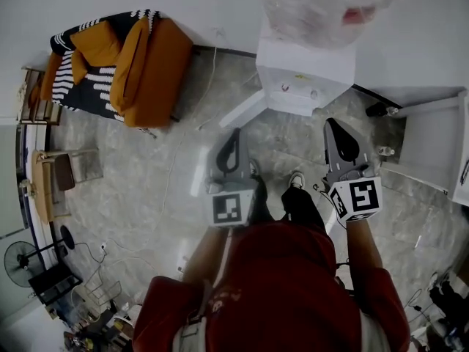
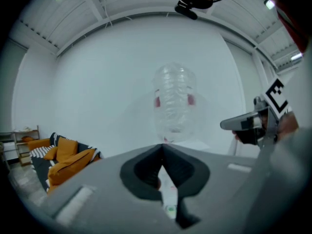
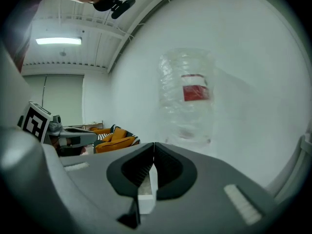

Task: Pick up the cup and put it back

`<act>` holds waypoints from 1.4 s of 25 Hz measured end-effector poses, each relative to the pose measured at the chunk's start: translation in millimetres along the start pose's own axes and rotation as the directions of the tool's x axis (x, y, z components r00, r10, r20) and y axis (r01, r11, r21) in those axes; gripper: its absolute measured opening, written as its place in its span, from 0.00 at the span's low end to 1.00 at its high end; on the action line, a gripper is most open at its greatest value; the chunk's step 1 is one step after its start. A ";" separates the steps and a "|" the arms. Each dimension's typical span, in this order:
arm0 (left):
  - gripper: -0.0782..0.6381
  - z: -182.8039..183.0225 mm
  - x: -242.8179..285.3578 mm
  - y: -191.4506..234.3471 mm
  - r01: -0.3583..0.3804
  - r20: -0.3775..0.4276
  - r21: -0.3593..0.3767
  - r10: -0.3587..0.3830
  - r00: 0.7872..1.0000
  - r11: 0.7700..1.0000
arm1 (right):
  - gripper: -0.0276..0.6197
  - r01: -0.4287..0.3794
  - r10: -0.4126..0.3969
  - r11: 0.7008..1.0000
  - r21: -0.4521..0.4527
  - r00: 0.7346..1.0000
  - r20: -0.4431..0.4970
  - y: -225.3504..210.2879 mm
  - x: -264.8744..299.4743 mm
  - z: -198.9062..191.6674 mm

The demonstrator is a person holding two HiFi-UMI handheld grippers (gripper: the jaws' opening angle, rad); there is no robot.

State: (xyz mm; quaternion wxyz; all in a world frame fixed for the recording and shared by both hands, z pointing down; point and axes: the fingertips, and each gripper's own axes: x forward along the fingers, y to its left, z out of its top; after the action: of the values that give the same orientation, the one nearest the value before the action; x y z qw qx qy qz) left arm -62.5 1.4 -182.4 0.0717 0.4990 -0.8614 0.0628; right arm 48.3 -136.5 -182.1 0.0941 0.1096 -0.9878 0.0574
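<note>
A clear plastic cup (image 1: pixel 322 9) with a red label stands on a white table (image 1: pixel 300 79) in front of me, blurred at the top of the head view. It rises ahead of the jaws in the left gripper view (image 2: pixel 174 104) and in the right gripper view (image 3: pixel 187 96). My left gripper (image 1: pixel 233 134) is held short of the table, its jaws shut with nothing between them (image 2: pixel 162 146). To its right, my right gripper (image 1: pixel 333 123) is also short of the table, shut and empty (image 3: pixel 154 145). Neither touches the cup.
An orange sofa (image 1: pixel 117 57) with a striped blanket stands at the far left, beside low wooden shelves (image 1: pixel 33 94). A fan (image 1: pixel 22 259) and cables lie at the lower left. White furniture (image 1: pixel 440 145) stands at the right. My feet (image 1: pixel 293 182) are on the grey floor.
</note>
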 end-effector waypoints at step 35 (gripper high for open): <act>0.11 -517.0 80.0 4.7 0.322 -0.102 0.115 -0.311 0.945 0.940 | 0.05 -0.011 0.002 0.999 -0.042 0.976 -0.218 38.6 123.7 -516.5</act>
State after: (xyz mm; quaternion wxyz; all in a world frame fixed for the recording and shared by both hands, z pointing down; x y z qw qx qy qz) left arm -74.5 28.6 339.9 0.0833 0.6316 -0.7602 0.1270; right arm 10.5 -55.3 342.9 0.2038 0.0974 -0.9730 0.0480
